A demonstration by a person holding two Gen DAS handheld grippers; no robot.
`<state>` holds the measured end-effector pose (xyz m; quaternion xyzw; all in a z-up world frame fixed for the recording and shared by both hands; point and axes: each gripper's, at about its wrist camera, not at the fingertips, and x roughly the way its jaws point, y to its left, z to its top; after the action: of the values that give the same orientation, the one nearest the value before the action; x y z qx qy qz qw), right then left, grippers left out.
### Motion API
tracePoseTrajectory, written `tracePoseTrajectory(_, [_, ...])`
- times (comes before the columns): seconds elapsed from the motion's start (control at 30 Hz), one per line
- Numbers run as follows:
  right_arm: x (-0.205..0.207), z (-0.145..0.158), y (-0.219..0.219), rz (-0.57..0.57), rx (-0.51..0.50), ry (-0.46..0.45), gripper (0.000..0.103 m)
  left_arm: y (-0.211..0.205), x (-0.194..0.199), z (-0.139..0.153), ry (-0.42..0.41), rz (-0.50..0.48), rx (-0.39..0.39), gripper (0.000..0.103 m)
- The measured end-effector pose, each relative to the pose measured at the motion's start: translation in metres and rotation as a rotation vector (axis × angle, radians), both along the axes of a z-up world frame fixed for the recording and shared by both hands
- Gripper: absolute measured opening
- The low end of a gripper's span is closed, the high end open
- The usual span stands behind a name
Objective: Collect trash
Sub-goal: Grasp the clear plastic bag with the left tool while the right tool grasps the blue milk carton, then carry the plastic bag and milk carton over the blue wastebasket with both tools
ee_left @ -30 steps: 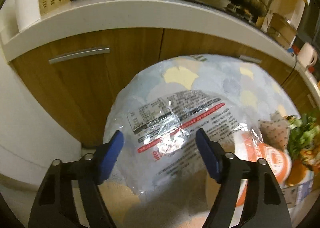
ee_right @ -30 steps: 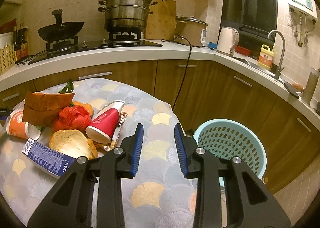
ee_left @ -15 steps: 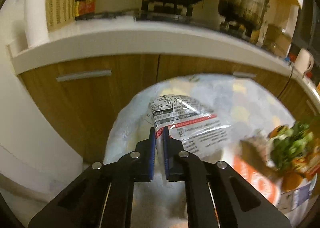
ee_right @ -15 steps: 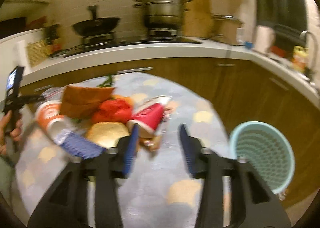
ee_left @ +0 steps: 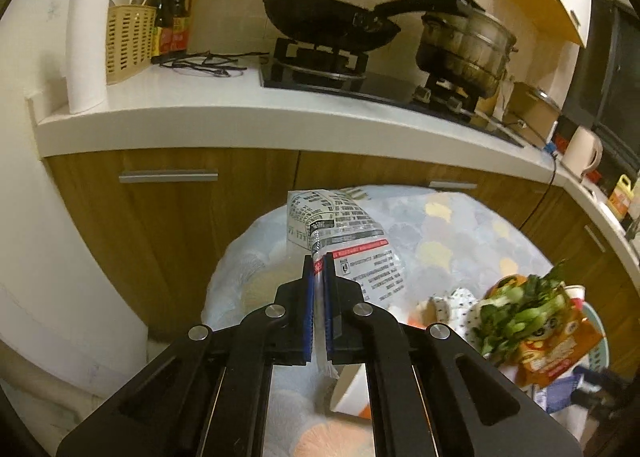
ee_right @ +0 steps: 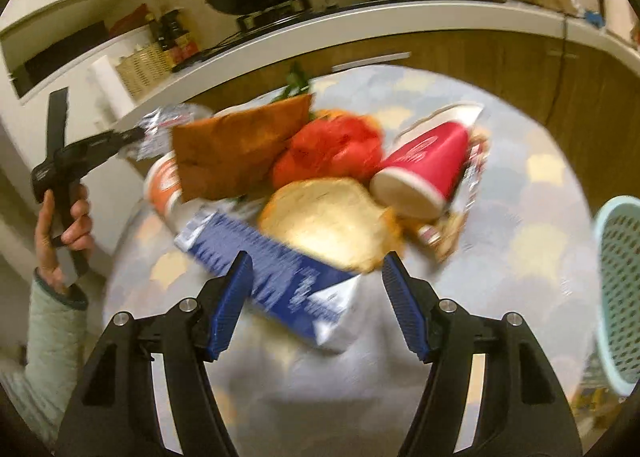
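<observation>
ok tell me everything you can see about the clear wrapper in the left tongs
The wrapper is crinkly clear plastic printed with dense black text, a dark label panel and a red band. The left tongs are shut on its near edge, pinching it into a narrow fold between the blue pads. The rest fans out forward, up off the table, partly overlapping the wooden cabinets behind. Nothing else visibly touches it.

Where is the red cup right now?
In the right wrist view, the red cup lies tipped over on the table, right of the bread slice and the red crumpled bag.

Black wok (ee_left: 332,23), steel steamer pot (ee_left: 466,47)
</observation>
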<state>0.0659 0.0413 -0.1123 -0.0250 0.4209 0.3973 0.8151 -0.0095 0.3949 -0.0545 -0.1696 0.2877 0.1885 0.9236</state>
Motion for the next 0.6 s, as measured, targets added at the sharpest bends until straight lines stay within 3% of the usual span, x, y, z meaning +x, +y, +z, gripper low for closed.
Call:
tracePoseTrajectory(0.27, [-0.045, 0.005, 0.016, 0.179, 0.027, 0.056, 0.064, -0.016, -0.009, 0.016, -0.042, -0.027, 0.015, 0.002])
tracePoseTrajectory(0.4, [-0.059, 0.012, 0.022, 0.168, -0.044, -0.063, 0.064, -0.025, -0.011, 0.021, -0.056, -0.046, 0.02, 0.002])
tracePoseTrajectory(0.6, [-0.052, -0.002, 0.043, 0.169, -0.107, -0.135, 0.064, -0.039, -0.018, 0.033, -0.091, -0.072, 0.015, 0.002])
